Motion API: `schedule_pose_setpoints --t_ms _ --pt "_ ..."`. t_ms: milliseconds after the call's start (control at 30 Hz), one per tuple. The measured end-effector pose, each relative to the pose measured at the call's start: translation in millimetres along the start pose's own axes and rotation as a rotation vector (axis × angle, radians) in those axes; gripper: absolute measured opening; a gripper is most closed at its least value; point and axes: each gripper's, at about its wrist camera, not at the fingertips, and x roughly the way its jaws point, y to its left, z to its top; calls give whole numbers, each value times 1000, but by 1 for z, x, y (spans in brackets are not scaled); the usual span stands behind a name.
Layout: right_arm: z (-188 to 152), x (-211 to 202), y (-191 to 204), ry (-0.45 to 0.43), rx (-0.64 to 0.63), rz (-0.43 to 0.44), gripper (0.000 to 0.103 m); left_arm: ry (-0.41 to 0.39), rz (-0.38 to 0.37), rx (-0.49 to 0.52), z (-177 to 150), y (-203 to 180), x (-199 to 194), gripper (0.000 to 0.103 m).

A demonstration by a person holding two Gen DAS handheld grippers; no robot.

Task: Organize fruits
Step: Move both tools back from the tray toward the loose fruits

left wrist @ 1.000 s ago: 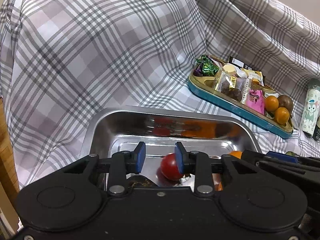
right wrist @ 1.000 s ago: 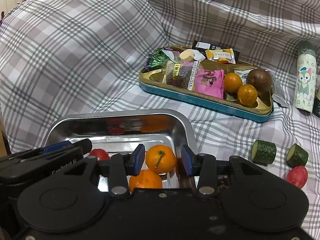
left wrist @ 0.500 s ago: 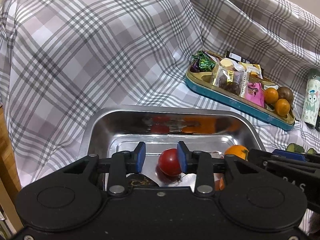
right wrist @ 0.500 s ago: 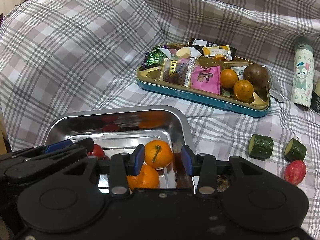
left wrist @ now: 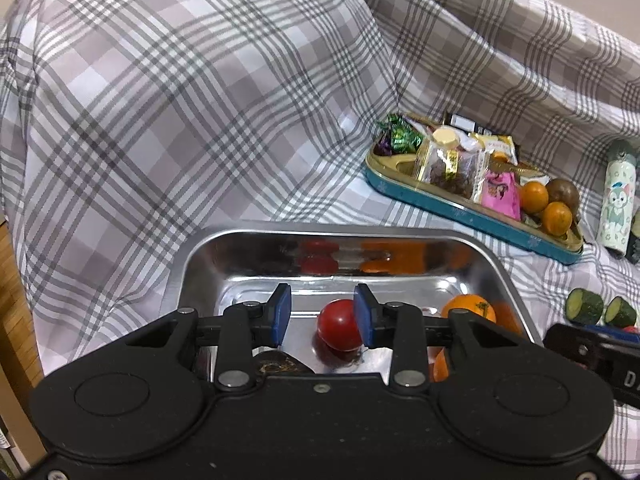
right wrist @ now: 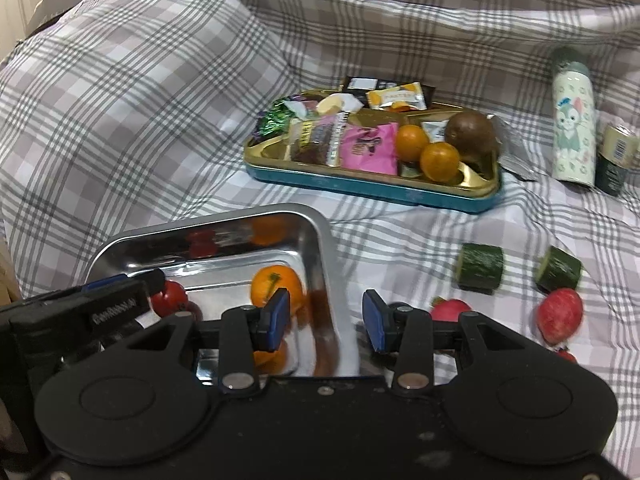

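Where the left wrist view looks down, the left hand-held gripper [left wrist: 322,314] is seen over the steel tray [left wrist: 192,256], its jaws narrowly parted and closing slightly. The red tomato [left wrist: 338,330] lies on the tray floor between them, against the right pad, with a clear gap to the left one; it is not gripped. An orange [left wrist: 470,308] rests nearby in the tray. The tomato is judged light, smooth and easily bruised, so it would best be taken across its widest middle with gentle pressure.

In the right wrist view, the right hand-held gripper [right wrist: 325,316] is empty, its jaws moderately apart above the tray's right rim [right wrist: 324,240]. Two reddish fruits [right wrist: 558,314] and two cucumber pieces [right wrist: 480,266] lie loose on the plaid bed cover [right wrist: 120,100]. More oranges [right wrist: 438,160] sit in the snack tin [right wrist: 360,186]. The round fruits are judged likely to roll on soft cloth.
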Motion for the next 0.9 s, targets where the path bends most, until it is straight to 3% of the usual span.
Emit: schedule_pose_setpoints --t_ms 300,633,800,900 --pt "-27 -26 -46 -41 53 -61 43 -72 -50 24 -3 -5 -15 45" --pt "-61 -55 -113 -81 206 -142 43 -107 -179 233 -20 -48 -32 45" --pt "-71 -63 -131 -89 209 -214 43 -106 -222 326 -28 -72 -41 45" --pt "-72 -61 -137 -82 227 -207 43 -106 -249 375 -34 -87 -46 45"
